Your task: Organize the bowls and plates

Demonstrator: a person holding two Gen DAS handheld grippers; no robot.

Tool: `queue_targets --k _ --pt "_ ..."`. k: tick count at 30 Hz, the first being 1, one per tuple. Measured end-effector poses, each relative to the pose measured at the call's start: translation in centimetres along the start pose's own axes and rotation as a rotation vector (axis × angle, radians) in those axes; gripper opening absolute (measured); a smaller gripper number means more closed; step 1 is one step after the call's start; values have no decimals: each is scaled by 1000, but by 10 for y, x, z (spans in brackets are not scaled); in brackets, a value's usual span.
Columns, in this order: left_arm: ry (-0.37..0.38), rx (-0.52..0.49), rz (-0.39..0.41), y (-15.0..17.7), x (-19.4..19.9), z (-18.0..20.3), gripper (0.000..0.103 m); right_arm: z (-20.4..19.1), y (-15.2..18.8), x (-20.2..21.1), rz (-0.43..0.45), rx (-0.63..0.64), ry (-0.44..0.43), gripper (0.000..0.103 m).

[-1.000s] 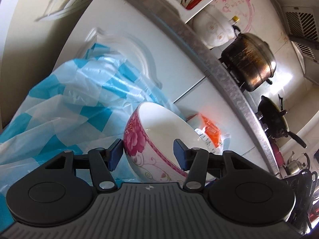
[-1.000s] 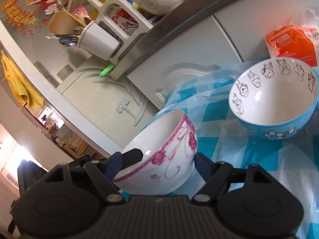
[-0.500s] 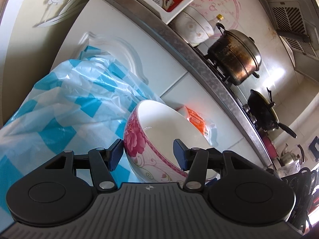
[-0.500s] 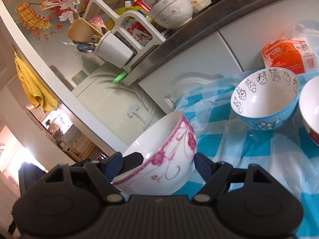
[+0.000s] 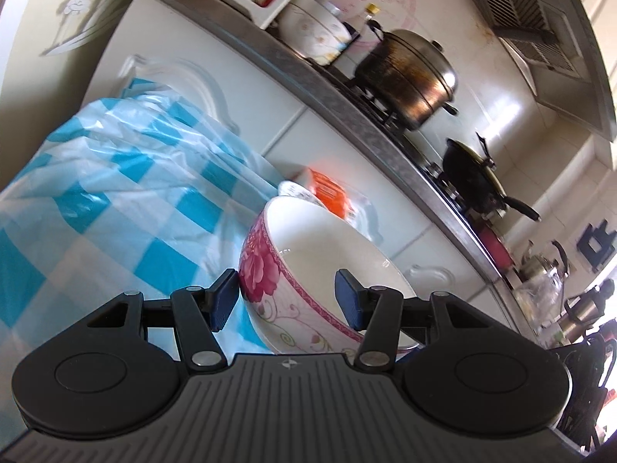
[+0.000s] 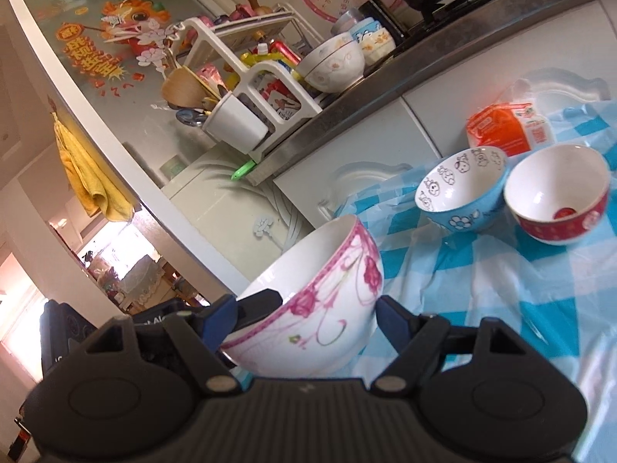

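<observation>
Over a blue-checked tablecloth (image 6: 501,308) (kitchen counter behind), each gripper — left gripper (image 5: 287,301), right gripper (image 6: 304,318) — clamps one pink-flowered bowl (image 6: 308,308) by its wall.

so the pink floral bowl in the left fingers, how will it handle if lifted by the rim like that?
The pink floral bowl looks glazed ceramic: probably rigid, fragile, fairly heavy for its size. Its glossy wall may be slippery. The left gripper pinches only one side of the rim, one pad inside, so it will likely tend to tilt or pivot.
</observation>
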State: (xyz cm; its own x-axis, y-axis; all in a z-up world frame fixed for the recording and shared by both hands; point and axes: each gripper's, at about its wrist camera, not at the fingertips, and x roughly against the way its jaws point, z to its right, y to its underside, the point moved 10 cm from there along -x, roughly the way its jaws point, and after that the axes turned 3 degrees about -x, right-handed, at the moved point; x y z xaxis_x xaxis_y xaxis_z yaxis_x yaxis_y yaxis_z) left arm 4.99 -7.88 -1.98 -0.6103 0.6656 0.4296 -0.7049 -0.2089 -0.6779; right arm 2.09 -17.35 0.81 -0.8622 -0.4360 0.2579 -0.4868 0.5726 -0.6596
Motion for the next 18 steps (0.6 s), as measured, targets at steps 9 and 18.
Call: queue_targets --k 9,18 --pt "61 -87 -57 42 12 52 61 9 17 66 86 -26 60 80" --pt "106 -175 -144 87 3 94 61 37 35 124 163 -72 139 80"
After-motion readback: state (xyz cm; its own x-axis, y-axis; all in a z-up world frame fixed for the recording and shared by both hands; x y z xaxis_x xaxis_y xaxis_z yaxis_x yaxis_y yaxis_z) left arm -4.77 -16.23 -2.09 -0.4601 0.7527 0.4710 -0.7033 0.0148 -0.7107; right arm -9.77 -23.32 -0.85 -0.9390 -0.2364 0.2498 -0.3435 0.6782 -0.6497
